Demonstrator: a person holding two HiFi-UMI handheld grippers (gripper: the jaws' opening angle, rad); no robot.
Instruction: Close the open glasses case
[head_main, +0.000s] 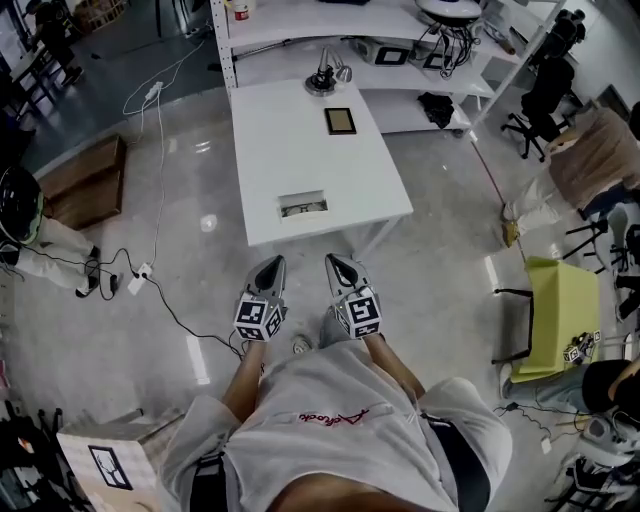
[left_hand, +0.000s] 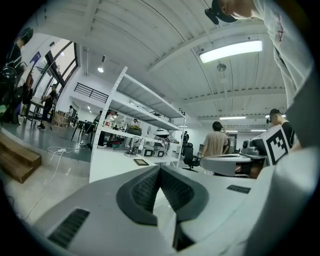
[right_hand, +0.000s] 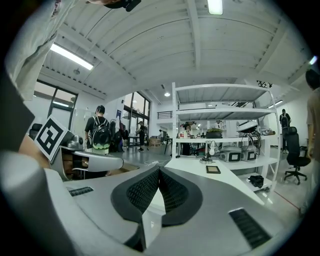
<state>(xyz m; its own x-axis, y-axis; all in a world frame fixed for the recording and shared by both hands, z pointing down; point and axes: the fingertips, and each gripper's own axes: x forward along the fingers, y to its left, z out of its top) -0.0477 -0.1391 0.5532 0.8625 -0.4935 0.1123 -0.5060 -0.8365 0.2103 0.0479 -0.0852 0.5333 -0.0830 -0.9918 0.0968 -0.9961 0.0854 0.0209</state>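
Observation:
The open glasses case (head_main: 303, 206) is white, with something dark inside. It lies near the front edge of the white table (head_main: 290, 150). My left gripper (head_main: 270, 270) and right gripper (head_main: 338, 268) are side by side over the floor, just short of that edge and pointing at the table. Neither touches the case. Both are shut with nothing between the pads: the jaws meet at the tip in the left gripper view (left_hand: 160, 168) and in the right gripper view (right_hand: 159, 170). The jaws hide the case in both gripper views.
A small dark framed tablet (head_main: 340, 121) and a desk lamp (head_main: 325, 80) sit at the table's far end, in front of white shelving (head_main: 400, 45). Cables and a power strip (head_main: 137, 280) lie on the floor at left. A yellow chair (head_main: 560, 310) stands at right.

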